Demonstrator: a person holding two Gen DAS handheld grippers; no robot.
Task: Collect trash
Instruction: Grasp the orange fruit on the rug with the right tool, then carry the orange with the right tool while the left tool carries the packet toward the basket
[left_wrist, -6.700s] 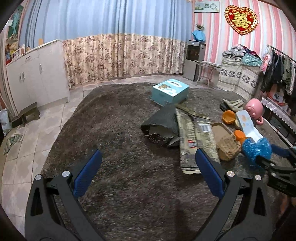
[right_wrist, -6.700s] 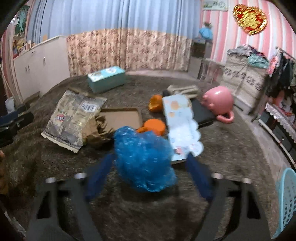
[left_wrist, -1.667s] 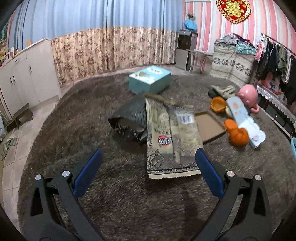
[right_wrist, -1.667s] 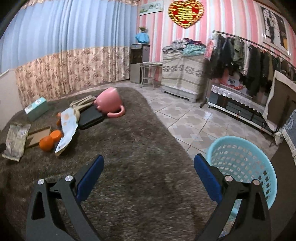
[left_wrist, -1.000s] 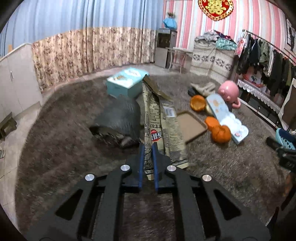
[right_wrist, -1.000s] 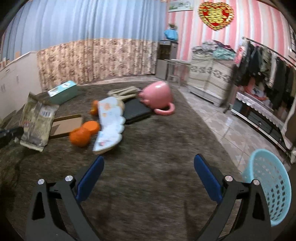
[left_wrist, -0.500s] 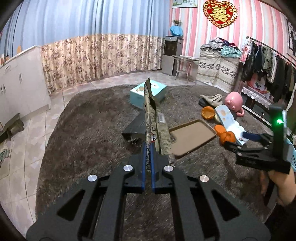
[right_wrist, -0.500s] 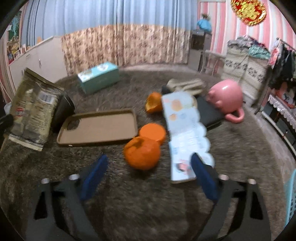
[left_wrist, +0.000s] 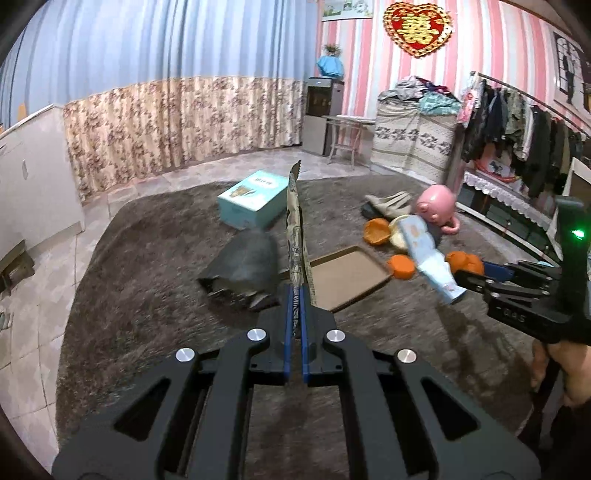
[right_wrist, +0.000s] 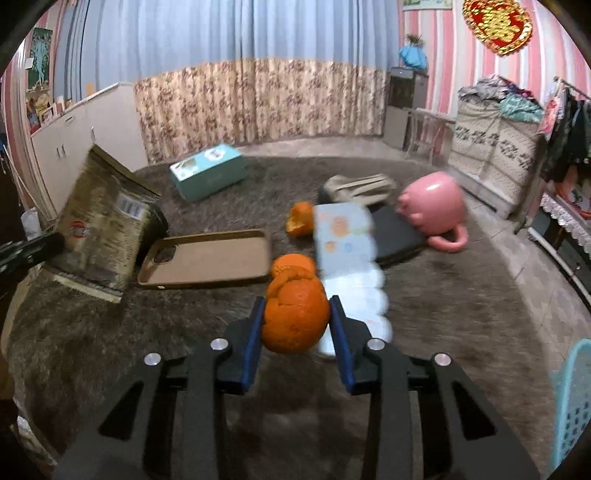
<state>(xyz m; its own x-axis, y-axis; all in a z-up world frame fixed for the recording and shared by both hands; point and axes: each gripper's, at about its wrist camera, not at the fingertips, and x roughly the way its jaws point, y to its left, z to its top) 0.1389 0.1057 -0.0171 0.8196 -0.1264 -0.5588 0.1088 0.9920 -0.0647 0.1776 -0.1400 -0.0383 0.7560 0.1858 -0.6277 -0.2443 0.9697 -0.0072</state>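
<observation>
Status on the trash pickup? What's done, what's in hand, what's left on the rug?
Done: nothing visibly binned; little of the blue basket shows. In hand: the left hand-held gripper is shut on the snack wrapper, lifted upright; the right hand-held gripper has just been closing around the orange peel. Left: the dark bag and peel pieces on the rug.

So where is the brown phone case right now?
The brown phone case lies flat on the carpet, left of centre in the right wrist view, between the lifted snack bag and the orange peel.
</observation>
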